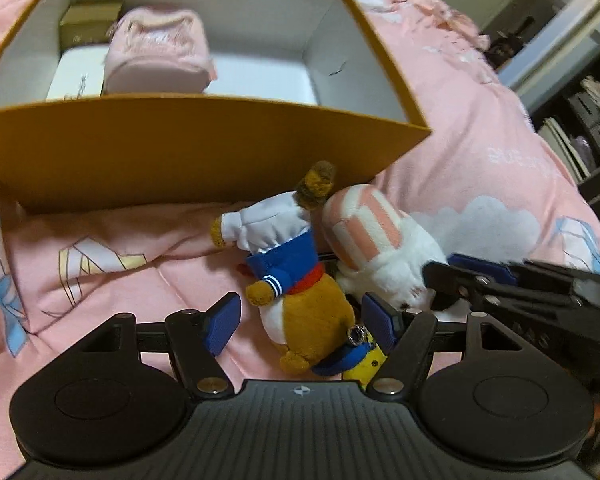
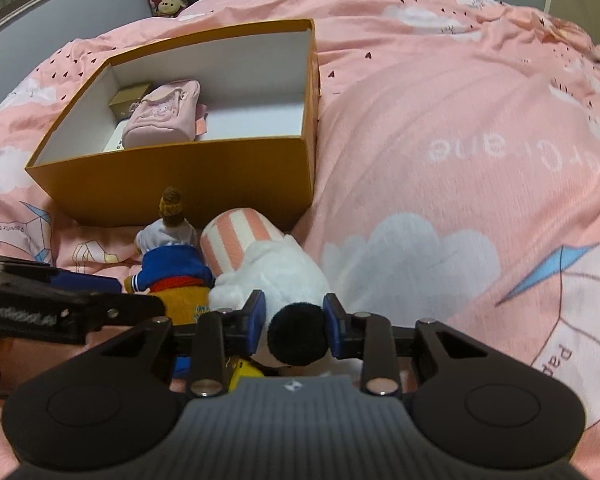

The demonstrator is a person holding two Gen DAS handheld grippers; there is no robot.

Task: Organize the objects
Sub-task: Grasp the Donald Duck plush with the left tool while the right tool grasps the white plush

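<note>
Box (image 2: 204,184) sits on the pink bedspread (image 2: 440,208), open, orange outside, white inside. Already in it, toward its far left corner: a pink pouch (image 2: 162,120), a small tan carton (image 2: 128,98), something flat and white beneath. The right half of the box floor is bare. So part done, by my reading.

Left out, on the bedspread against the box's near wall: bear plush (image 1: 296,280) in white top and blue collar, and white plush (image 2: 268,276) with a pink-striped end, side by side and touching. A small yellow toy (image 1: 370,362) lies under the bear's head, mostly hidden.

Both plushes lie flat, long axes running from the grippers toward the box. Bear's feet point at the box wall, head nearest the left gripper (image 1: 300,322). White plush's striped end points at the box.

Left gripper: jaws wide, straddling the bear's head, pads not pressing. Right gripper (image 2: 294,322): jaws narrowed onto the white plush's black tuft, pads against it.
</note>
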